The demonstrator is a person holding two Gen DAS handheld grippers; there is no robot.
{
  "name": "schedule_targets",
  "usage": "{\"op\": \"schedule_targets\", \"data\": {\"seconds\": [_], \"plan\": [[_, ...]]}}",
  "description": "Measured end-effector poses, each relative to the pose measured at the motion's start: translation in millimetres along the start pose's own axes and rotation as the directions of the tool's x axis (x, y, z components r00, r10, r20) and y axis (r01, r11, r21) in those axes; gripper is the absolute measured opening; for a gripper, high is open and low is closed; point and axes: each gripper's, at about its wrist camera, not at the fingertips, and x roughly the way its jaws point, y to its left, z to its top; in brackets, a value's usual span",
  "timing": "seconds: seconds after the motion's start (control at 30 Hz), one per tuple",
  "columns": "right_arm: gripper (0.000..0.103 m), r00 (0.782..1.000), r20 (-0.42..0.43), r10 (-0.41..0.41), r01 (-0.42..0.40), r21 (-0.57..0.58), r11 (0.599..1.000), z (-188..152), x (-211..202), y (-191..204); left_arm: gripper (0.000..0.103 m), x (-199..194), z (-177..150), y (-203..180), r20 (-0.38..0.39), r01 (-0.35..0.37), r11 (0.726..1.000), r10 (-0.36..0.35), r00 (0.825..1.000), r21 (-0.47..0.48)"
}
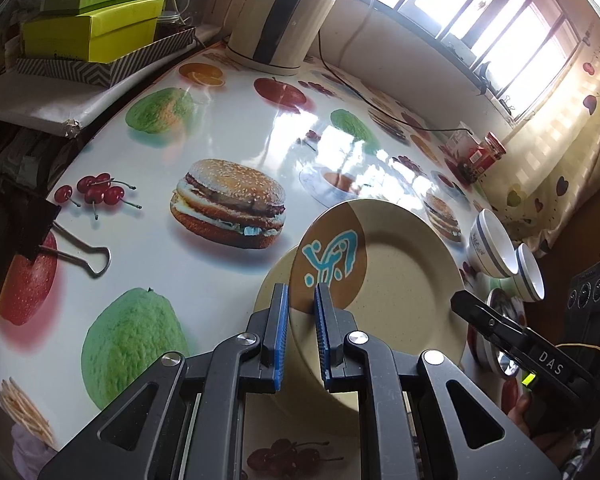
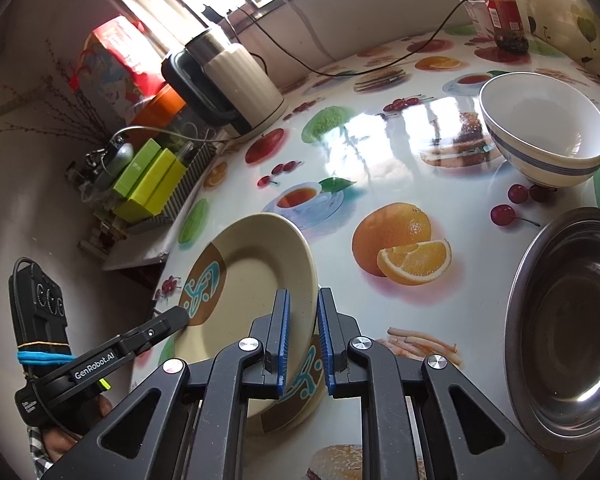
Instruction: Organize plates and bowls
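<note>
A beige plate [image 1: 400, 276] with a brown patch and blue motif is tilted above a second like plate [image 1: 272, 284] lying on the table. My left gripper [image 1: 302, 300] is shut on the tilted plate's near rim. My right gripper [image 2: 303, 308] is shut on the opposite rim of that plate [image 2: 252, 276]; the lower plate [image 2: 300, 392] shows beneath it. Two white bowls with blue bands [image 1: 492, 248] stand to the right; one bowl [image 2: 544, 132] is at the upper right in the right wrist view. A steel dish [image 2: 568, 316] sits on the right.
The table [image 1: 228, 128] has a glossy cloth printed with food pictures. A cream kettle [image 2: 228, 84] with its cord stands at the back. Green boxes [image 1: 92, 28] are stacked beside the table. A red-lidded jar [image 2: 504, 12] stands near the wall. A binder clip [image 1: 60, 240] grips the table edge.
</note>
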Motion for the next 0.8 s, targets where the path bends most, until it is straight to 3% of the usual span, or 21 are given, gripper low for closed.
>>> {"op": "schedule_targets", "data": {"seconds": [0.8], "plan": [[0.014,0.999,-0.041,0.003,-0.004,-0.015,1.0,-11.1,6.0,2.9,0.014,-4.0,-13.5,8.4,-0.01,-0.02,1.0,0.02,1.0,-0.015]]}}
